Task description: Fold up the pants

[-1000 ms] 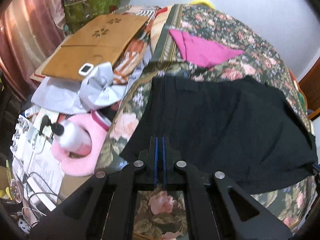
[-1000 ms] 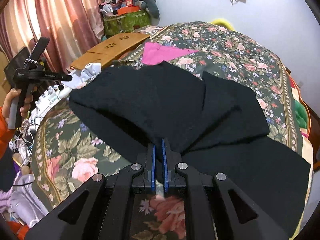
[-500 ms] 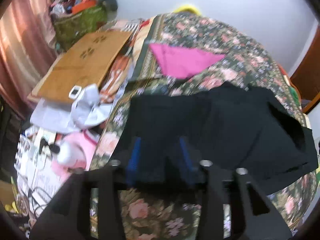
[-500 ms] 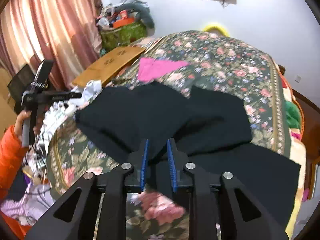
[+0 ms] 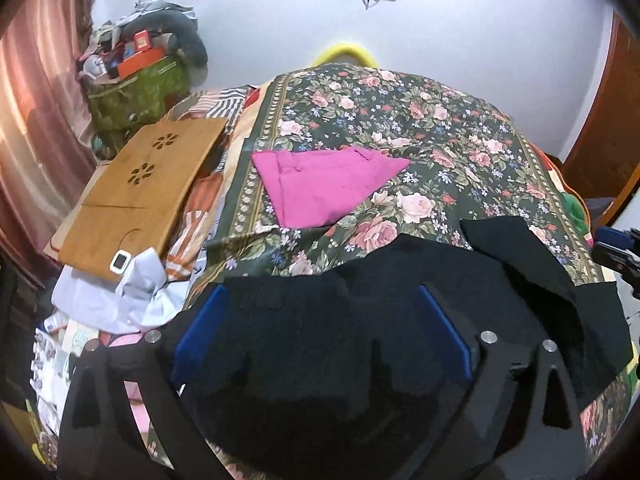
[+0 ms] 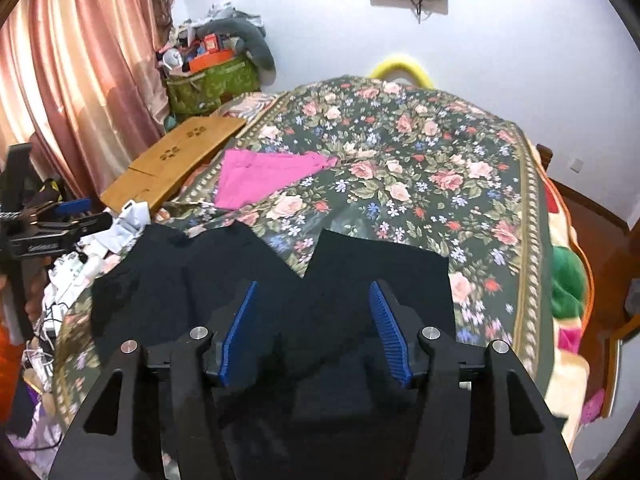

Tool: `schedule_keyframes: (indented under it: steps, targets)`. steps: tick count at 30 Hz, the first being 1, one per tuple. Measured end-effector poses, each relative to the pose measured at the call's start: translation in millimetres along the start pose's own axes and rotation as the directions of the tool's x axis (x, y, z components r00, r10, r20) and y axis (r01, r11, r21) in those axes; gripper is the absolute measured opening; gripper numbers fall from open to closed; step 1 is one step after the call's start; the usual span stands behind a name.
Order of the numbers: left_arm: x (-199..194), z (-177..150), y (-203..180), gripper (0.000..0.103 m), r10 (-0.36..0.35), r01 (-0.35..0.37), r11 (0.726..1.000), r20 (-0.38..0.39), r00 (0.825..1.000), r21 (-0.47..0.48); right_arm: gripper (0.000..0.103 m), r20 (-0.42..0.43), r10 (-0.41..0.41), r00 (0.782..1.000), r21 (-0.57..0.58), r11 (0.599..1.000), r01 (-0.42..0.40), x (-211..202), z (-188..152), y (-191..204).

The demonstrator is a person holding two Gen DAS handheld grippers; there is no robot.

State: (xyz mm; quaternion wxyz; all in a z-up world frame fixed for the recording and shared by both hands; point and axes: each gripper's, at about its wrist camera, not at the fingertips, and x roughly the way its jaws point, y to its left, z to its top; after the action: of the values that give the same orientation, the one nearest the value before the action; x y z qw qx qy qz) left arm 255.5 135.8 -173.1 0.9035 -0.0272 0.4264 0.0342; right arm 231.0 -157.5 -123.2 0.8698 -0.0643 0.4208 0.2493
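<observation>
The black pants (image 5: pixel 360 280) lie spread on the floral bedspread (image 5: pixel 440 128), with one flap turned over at the right. My left gripper (image 5: pixel 320 288) hangs above their near edge, its jaws opening wide; the blue pads (image 5: pixel 200 320) touch nothing. In the right wrist view the pants (image 6: pixel 372 264) show two dark panels meeting in a notch. My right gripper (image 6: pixel 313 284) is above them, its jaws also opening, with no cloth pressed between. The left gripper (image 6: pixel 86 212) also shows at the left edge of the right wrist view, over the bedside.
A folded pink garment (image 5: pixel 324 188) lies farther up the bed. A wooden lap desk (image 5: pixel 136 188) and white cloth (image 5: pixel 140 292) sit off the bed's left side, with clutter below. A green bag (image 6: pixel 208 84) stands by the curtain (image 6: pixel 80 80).
Both grippers were shut at the pants' near edge; both have let go, spread their jaws and drawn back and up. The pants stay on the bed.
</observation>
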Motion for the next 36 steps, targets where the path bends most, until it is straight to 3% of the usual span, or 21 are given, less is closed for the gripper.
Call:
schedule_keyframes:
  steps: [11,20,23,25,28,33,36]
  targets:
    - [65,9,-9,0.095,0.001,0.0,1.0,-0.079,0.997,0.022,0.054,-0.17,0.029,0.985,-0.056,0.998,-0.039,110,40,-14]
    - [96,8,-11,0.095,0.008,-0.005,1.0,-0.126,0.992,0.031,0.054,-0.298,0.032,0.954,-0.061,0.997,-0.052,181,38,-19]
    - [99,7,-13,0.095,0.012,-0.006,0.999,-0.131,0.991,0.041,0.05,-0.273,0.011,0.962,-0.093,0.995,-0.037,183,36,-15]
    - [99,6,-16,0.095,0.013,-0.006,0.999,-0.131,0.991,0.049,0.03,-0.261,0.0,0.965,-0.094,0.995,-0.025,183,34,-15]
    - [98,5,-22,0.095,0.009,-0.001,0.998,-0.136,0.991,0.058,0.016,-0.248,-0.026,0.968,-0.095,0.995,0.002,180,30,-17]
    - [88,6,-36,0.095,0.016,-0.003,0.995,-0.129,0.992,0.098,0.013,-0.23,-0.022,0.973,-0.064,0.998,0.007,175,36,-23]
    - [78,7,-46,0.095,0.012,0.003,0.992,-0.119,0.993,0.124,0.013,-0.175,-0.003,0.985,-0.006,1.0,0.002,151,41,-34]
